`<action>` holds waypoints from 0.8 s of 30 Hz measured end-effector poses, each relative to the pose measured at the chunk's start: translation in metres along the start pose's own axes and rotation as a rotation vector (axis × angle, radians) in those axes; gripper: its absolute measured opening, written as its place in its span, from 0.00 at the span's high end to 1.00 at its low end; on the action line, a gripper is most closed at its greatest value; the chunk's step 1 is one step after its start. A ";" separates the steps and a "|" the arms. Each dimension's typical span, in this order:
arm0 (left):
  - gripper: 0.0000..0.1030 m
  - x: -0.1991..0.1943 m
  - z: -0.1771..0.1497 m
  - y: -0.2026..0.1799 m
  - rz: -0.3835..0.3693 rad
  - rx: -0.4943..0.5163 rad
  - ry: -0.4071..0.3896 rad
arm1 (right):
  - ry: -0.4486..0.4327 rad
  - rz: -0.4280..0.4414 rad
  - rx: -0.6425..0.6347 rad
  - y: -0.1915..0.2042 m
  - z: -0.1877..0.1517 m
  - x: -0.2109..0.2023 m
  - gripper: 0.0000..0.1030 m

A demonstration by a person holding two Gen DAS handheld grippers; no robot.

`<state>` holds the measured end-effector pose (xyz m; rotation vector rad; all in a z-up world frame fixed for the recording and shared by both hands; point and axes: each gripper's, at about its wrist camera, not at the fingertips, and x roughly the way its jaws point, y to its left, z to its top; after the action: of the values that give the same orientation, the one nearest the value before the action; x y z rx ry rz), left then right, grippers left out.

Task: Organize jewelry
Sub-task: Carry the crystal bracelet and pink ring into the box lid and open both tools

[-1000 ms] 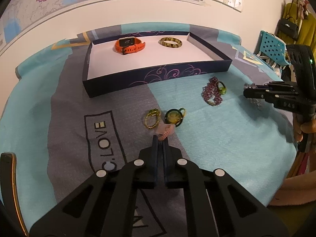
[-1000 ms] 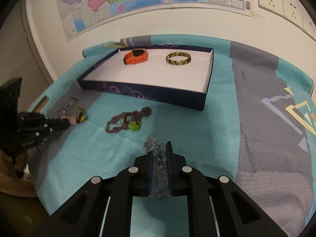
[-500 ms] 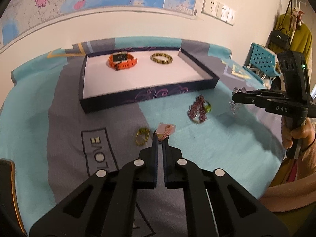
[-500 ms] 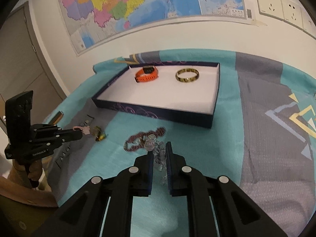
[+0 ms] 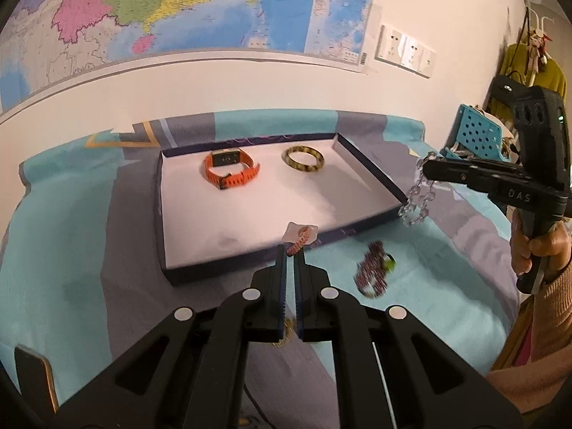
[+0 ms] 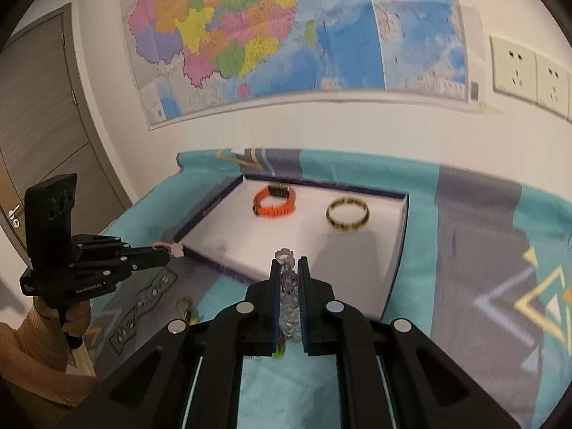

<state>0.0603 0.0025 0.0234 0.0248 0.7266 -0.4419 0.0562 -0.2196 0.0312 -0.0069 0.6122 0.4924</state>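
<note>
Jewelry tray (image 5: pixel 368 175) ahead, left claw (image 5: pixel 290 250) clamped on pink bracelet (image 5: pixel 302 237), right claw (image 6: pixel 289 266) clamped on clear bead strand (image 6: pixel 289 286)

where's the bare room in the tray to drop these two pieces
The tray's near half is bare, from the front wall up to the orange watch and the bangle. The back strip is crowded by those two.

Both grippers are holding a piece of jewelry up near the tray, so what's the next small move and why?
Probably carry both forward over the tray and lower them onto its bare white floor. The left hand-held gripper pinches a pink bracelet, the right hand-held gripper a clear bead bracelet, both just short of the near wall.
</note>
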 end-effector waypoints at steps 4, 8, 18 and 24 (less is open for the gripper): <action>0.95 0.010 0.012 0.007 0.015 0.000 0.000 | -0.015 0.003 -0.005 -0.005 0.018 0.008 0.92; 0.95 0.023 0.022 0.015 0.032 -0.005 0.011 | -0.013 -0.006 0.006 -0.014 0.029 0.022 0.92; 0.95 0.058 0.033 0.030 0.065 -0.023 0.059 | 0.043 -0.025 0.069 -0.038 0.036 0.070 0.92; 0.95 0.080 0.036 0.040 0.086 -0.043 0.097 | 0.056 -0.059 0.074 -0.044 0.040 0.089 0.92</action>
<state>0.1519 0.0016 -0.0059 0.0370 0.8276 -0.3445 0.1607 -0.2131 0.0086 0.0310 0.6829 0.4134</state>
